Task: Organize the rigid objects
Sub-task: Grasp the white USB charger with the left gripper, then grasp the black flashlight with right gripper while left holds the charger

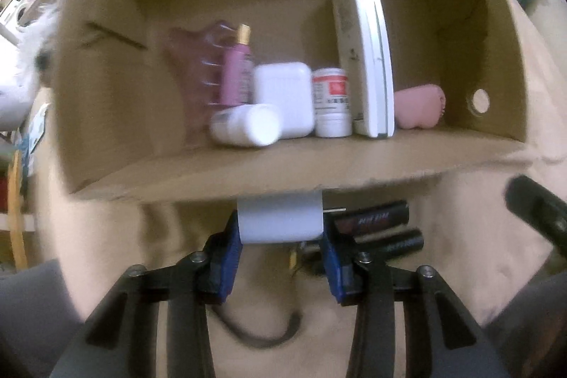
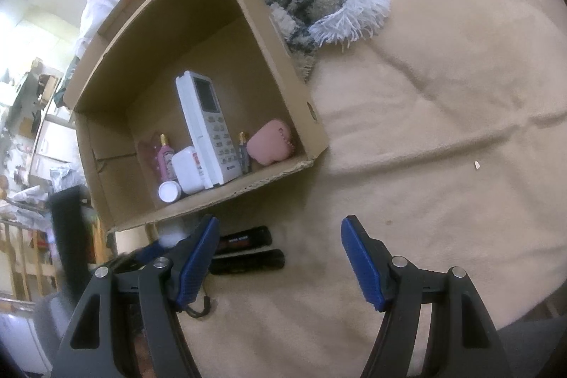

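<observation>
Two tools | left tool [image 1: 281, 248] grips a white bottle [image 1: 280, 218] just in front of the box [image 1: 248, 172] | right tool [image 2: 280, 257] wide apart, holding nothing | two black sticks [image 2: 246, 252] beside the box

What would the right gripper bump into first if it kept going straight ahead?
Probably just the tan blanket. The right gripper stands open and empty; the cardboard box and black sticks sit off to its side.
</observation>
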`<state>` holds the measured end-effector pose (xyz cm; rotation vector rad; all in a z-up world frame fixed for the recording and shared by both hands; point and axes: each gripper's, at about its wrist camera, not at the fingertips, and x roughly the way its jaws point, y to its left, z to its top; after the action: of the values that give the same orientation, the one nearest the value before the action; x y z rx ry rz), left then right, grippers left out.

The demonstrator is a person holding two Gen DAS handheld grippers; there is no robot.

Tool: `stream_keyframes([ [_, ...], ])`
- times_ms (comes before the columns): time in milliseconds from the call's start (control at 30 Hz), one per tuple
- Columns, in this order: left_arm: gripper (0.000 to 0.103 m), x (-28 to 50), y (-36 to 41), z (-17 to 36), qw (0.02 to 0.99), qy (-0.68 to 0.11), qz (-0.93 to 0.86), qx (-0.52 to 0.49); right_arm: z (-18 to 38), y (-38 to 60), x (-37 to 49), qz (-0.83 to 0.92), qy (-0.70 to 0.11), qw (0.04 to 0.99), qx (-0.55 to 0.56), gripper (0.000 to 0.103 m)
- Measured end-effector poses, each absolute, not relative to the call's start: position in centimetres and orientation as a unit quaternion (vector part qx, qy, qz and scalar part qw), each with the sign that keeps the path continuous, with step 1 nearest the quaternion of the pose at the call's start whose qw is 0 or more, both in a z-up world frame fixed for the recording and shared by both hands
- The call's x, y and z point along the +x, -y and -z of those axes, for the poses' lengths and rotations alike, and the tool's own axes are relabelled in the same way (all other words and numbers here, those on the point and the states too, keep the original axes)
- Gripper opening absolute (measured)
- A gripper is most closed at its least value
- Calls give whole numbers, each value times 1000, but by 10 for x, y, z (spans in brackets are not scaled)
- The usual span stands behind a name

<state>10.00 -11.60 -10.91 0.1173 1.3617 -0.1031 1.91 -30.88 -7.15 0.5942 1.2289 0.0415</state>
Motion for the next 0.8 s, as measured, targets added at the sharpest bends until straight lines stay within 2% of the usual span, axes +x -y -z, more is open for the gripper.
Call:
stream_keyframes([
  [400, 38, 73, 36, 51, 801, -598, 20, 23, 79, 293, 19, -25, -585, 773, 245, 75],
  [800, 38, 69, 12, 72, 799, -601, -1, -19, 114, 250, 22, -73, -642, 727, 231, 75],
])
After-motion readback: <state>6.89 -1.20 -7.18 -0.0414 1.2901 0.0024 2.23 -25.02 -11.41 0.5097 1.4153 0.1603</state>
